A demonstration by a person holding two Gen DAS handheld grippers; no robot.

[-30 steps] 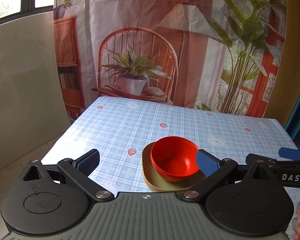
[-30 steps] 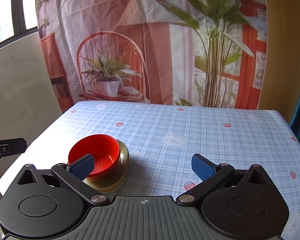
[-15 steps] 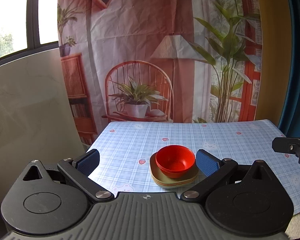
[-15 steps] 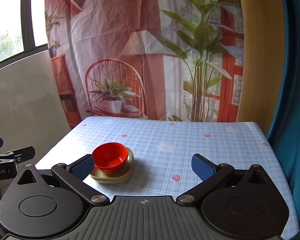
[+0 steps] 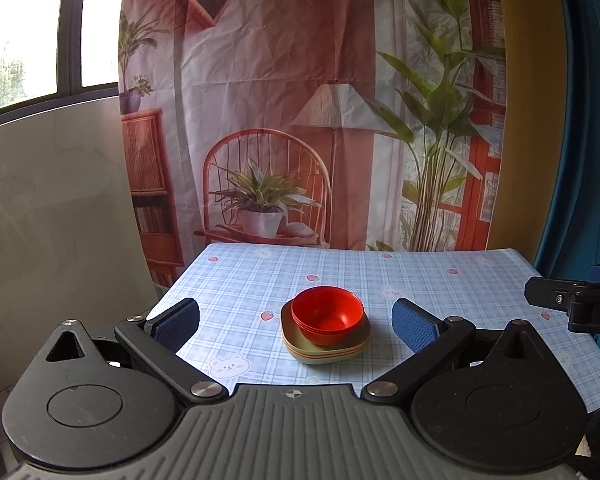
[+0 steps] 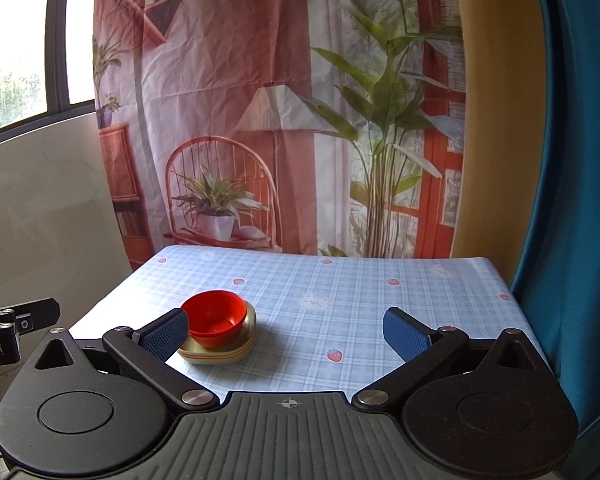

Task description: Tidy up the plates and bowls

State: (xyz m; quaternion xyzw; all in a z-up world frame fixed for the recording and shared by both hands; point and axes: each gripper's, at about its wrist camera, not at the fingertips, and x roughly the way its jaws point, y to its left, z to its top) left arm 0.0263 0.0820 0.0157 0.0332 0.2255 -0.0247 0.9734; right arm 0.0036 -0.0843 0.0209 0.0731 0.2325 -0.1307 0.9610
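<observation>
Nested red bowls [image 5: 327,314] [image 6: 214,318] sit on a stack of olive-green square plates [image 5: 326,350] [image 6: 220,350] near the front of a table with a blue checked cloth [image 5: 420,280] [image 6: 360,292]. My left gripper [image 5: 296,322] is open and empty, held back from the table with the stack framed between its blue pads [image 5: 178,322]. My right gripper [image 6: 286,332] is also open and empty; the stack lies just beyond its left pad [image 6: 166,334]. The tip of the right gripper [image 5: 572,304] shows at the right edge of the left wrist view.
A printed backdrop [image 5: 300,120] with a chair, a plant and a lamp hangs behind the table. A pale wall [image 5: 60,208] and a window [image 5: 20,32] stand at the left, a teal curtain [image 6: 572,200] at the right. The cloth's front edge lies close below the stack.
Both grippers have pulled back and up from the table, so the stack of bowls and plates looks smaller and farther away. Both stayed open and empty; the stack has not moved.
</observation>
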